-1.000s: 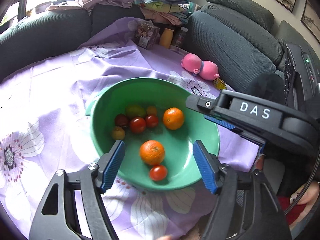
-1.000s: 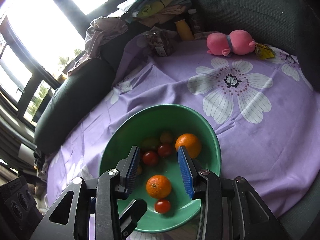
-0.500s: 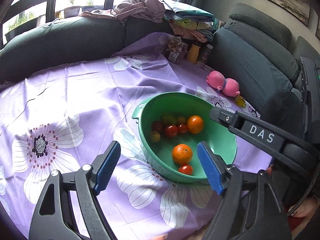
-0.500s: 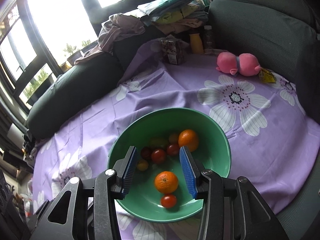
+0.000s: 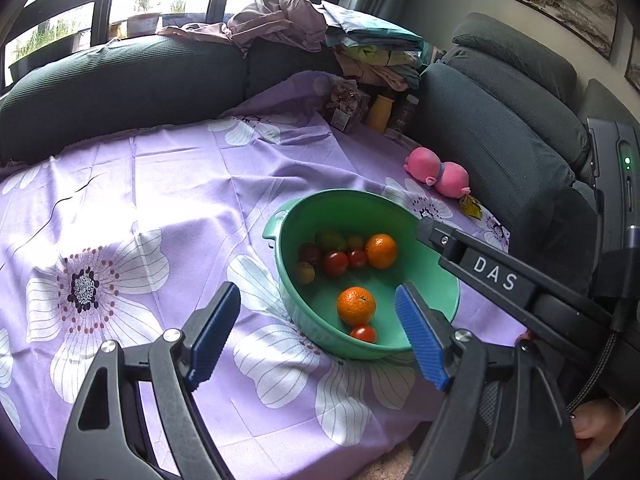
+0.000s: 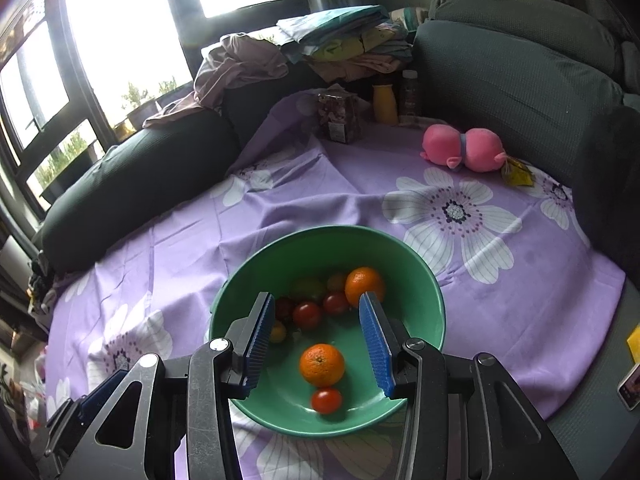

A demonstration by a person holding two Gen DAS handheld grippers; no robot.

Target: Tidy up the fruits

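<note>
Green bowl [image 6: 424, 280] sits on the purple floral tablecloth [image 6: 360, 200], at centre of the right wrist view and toward 3 o'clock in the left wrist view; all visible fruit lies inside it. One orange [image 6: 322, 364] rests alone near the bowl's 6 o'clock with a cherry tomato [image 6: 327, 400] touching it; a second orange [image 6: 364, 285] lies at 1 o'clock beside a cluster of tomatoes [image 6: 307, 315] and a greenish fruit [image 6: 307, 289].

Left gripper [image 5: 316, 336]: jaws wide apart, nothing between them; it hangs over the cloth and bowl rim. Right gripper [image 6: 318, 338]: jaws apart, empty, above the bowl's interior.

Handling, as judged: oranges are firm, light and round, liable to roll; take across the widest part. Tomatoes are smooth, soft-skinned and easily crushed; a gentle squeeze across the middle is advised. The bowl appears rigid plastic; it may slide on the cloth.
</note>
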